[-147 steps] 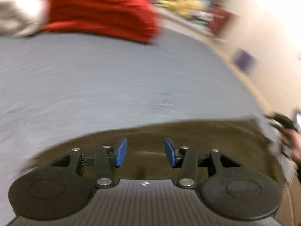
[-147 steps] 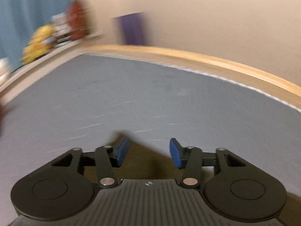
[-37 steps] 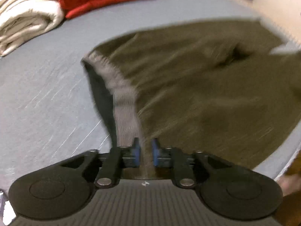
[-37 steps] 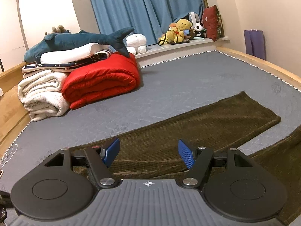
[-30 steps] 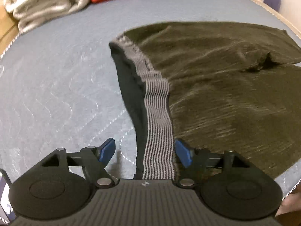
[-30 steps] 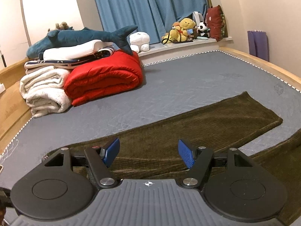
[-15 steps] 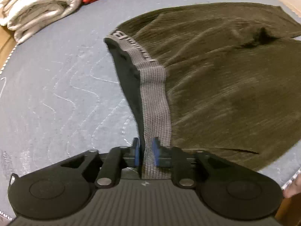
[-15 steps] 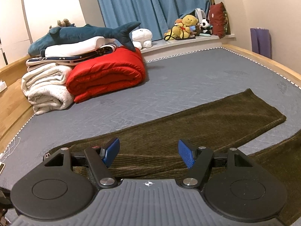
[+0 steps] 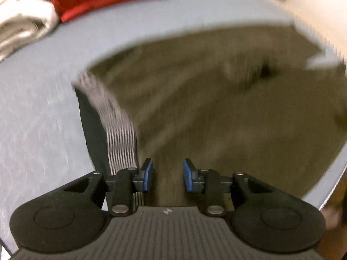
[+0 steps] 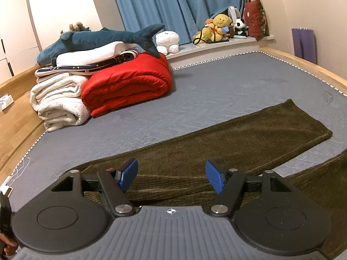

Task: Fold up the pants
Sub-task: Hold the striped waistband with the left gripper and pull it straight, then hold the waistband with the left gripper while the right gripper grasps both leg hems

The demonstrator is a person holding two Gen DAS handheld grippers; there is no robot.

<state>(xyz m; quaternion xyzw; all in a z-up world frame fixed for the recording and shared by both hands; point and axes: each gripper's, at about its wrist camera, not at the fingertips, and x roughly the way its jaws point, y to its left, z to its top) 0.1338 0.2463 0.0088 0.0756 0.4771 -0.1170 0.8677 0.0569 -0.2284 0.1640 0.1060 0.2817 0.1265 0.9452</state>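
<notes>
Olive-brown corduroy pants (image 9: 216, 99) lie spread on a grey mattress (image 9: 32, 108). Their grey striped waistband (image 9: 117, 125) runs up the left of the blurred left wrist view. My left gripper (image 9: 168, 174) is open, just right of the waistband's near end, over the pants fabric, holding nothing. In the right wrist view one pant leg (image 10: 238, 138) stretches to the right and the other leg's edge shows at the lower right. My right gripper (image 10: 172, 176) is open and empty above the pants' upper part.
A folded red duvet (image 10: 128, 86), rolled white blankets (image 10: 58, 101) and a plush shark (image 10: 99, 39) are stacked at the mattress's far left. Soft toys (image 10: 219, 30) sit on the window ledge. A wooden bed frame (image 10: 303, 65) borders the mattress.
My left gripper has opened and let go of the waistband, and it has shifted a little to the right. My right gripper stays open and has hardly moved.
</notes>
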